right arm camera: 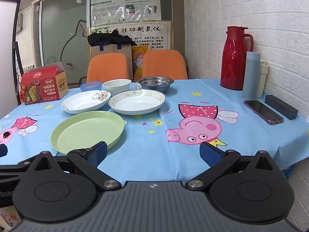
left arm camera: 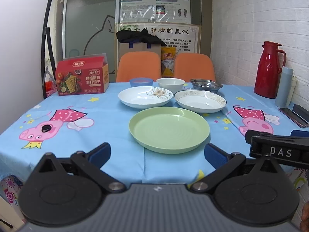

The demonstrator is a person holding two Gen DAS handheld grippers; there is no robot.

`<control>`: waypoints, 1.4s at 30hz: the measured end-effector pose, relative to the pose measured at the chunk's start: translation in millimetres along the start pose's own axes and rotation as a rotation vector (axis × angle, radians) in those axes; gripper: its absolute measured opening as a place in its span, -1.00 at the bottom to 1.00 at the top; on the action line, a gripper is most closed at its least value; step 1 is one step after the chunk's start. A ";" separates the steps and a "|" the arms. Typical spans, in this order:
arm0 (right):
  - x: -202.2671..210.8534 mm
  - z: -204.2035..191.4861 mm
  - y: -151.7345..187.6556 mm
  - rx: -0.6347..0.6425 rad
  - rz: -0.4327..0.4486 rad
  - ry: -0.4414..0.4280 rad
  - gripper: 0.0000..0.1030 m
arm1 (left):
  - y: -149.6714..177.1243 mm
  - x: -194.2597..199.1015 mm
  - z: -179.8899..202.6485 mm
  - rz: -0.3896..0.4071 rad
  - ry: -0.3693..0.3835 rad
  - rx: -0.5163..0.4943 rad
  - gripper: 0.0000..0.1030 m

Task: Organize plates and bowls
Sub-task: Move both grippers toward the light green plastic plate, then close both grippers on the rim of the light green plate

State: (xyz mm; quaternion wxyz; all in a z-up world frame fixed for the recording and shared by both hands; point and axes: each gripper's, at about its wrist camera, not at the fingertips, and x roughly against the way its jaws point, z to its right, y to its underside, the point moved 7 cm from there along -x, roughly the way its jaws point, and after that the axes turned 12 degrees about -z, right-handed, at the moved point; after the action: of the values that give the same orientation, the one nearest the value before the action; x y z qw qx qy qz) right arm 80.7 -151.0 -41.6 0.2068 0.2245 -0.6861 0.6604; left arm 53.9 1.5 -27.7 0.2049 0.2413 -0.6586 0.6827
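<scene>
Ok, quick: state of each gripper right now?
Left gripper: open, holding nothing.
Right gripper: open, holding nothing.

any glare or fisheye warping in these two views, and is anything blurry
Left wrist view: sharp at the centre, the green plate crisp; the door frame at the left edge bows, corners darken. Right wrist view: glare streaks on the red thermos and the plastic-covered poster; the wall bricks curve, and soft shadows lie under the gold-rimmed plate.

Plastic plate (left arm camera: 169, 129) nearest, two plates (left arm camera: 145, 97) behind, three bowls (left arm camera: 170, 83) farthest
</scene>
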 end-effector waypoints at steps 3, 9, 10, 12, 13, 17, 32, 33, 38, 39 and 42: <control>-2.5 -0.7 0.3 0.002 -0.007 0.004 1.00 | 0.4 -3.8 -1.4 -0.011 0.007 0.005 0.99; -10.7 -3.3 0.5 0.009 -0.027 0.002 1.00 | -0.7 -14.8 -4.1 -0.031 0.017 0.018 0.99; -12.4 -3.7 1.0 0.011 -0.032 0.000 1.00 | -1.0 -16.4 -4.5 -0.034 0.019 0.021 0.99; -15.2 -3.8 1.4 0.012 -0.040 -0.002 1.00 | -2.0 -19.4 -4.4 -0.038 0.023 0.024 0.99; -16.1 -4.1 1.6 0.012 -0.042 -0.003 1.00 | -2.6 -20.9 -4.2 -0.040 0.025 0.025 0.99; -20.9 -5.0 1.9 0.011 -0.051 -0.003 1.00 | -4.3 -25.6 -3.4 -0.046 0.032 0.023 0.99; -49.3 -18.8 -21.1 0.061 -0.108 0.009 1.00 | -31.0 -50.4 -17.7 -0.102 0.029 0.062 0.99; -52.2 -20.4 -24.3 0.063 -0.112 0.005 1.00 | -35.0 -52.3 -21.4 -0.104 0.028 0.070 0.99; -75.5 -27.4 -38.6 0.072 -0.147 0.000 1.00 | -54.2 -70.7 -46.6 -0.125 0.004 0.130 0.99; -80.9 -28.7 -40.8 0.074 -0.154 0.000 1.00 | -57.8 -75.9 -51.2 -0.132 0.005 0.142 0.99; -97.3 -32.9 -46.2 0.082 -0.189 0.002 1.00 | -65.9 -92.7 -59.4 -0.157 0.014 0.162 0.99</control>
State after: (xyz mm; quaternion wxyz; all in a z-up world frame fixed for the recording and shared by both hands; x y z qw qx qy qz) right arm 186.3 -116.0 -59.1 0.2595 0.2960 -0.6339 0.6658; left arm 163.9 67.5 -31.6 0.2422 0.3033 -0.5789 0.7171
